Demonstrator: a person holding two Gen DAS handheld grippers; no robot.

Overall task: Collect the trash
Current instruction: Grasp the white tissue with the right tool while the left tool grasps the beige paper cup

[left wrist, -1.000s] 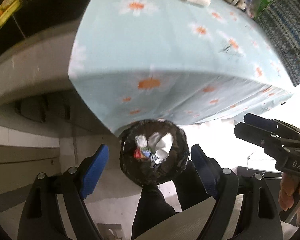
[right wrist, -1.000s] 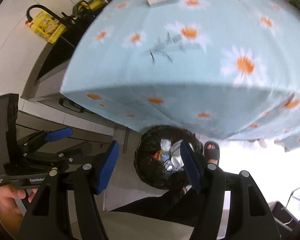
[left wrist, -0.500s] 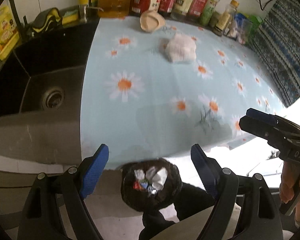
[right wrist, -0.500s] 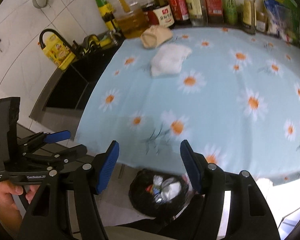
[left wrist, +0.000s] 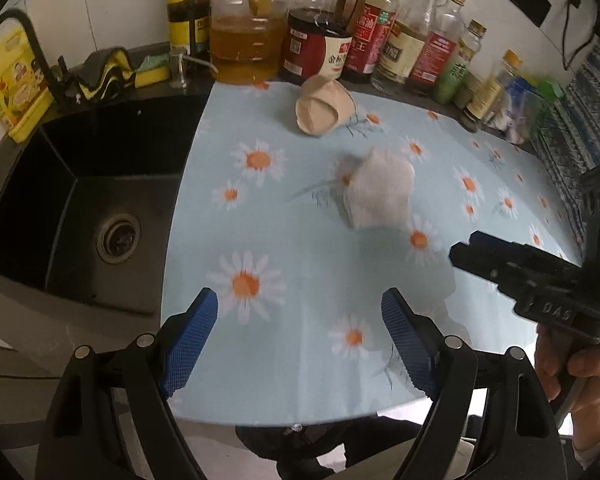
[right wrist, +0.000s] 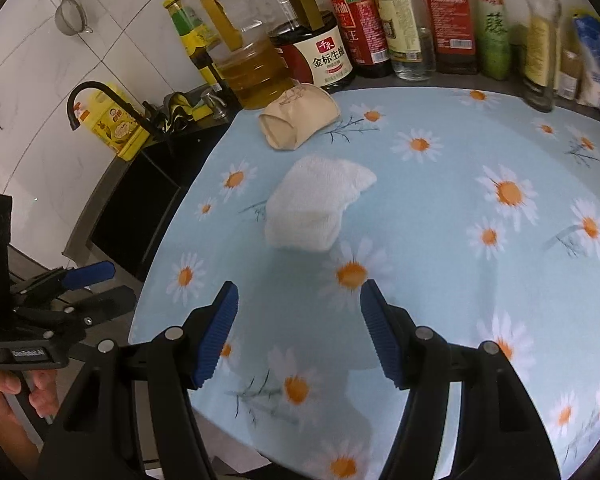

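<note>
A crumpled white tissue (left wrist: 378,190) (right wrist: 316,208) lies in the middle of the daisy-print tablecloth (left wrist: 300,264) (right wrist: 440,240). Behind it a squashed beige paper cup (left wrist: 322,106) (right wrist: 298,120) lies on its side. My left gripper (left wrist: 300,336) hovers open over the cloth's near edge, nothing between its blue pads. My right gripper (right wrist: 298,328) is also open and empty, a little short of the tissue. Each gripper shows at the side of the other's view: the right gripper (left wrist: 476,252) and the left gripper (right wrist: 96,282).
A black sink (left wrist: 80,200) with a curved tap (right wrist: 100,98) lies left of the cloth. Several oil and sauce bottles (left wrist: 340,40) (right wrist: 360,28) line the back wall. A yellow detergent bottle (left wrist: 12,92) stands by the sink.
Both grippers rose from over the black trash bin under the table to above the tabletop; the bin has dropped out of view and the tissue and cup have come closer.
</note>
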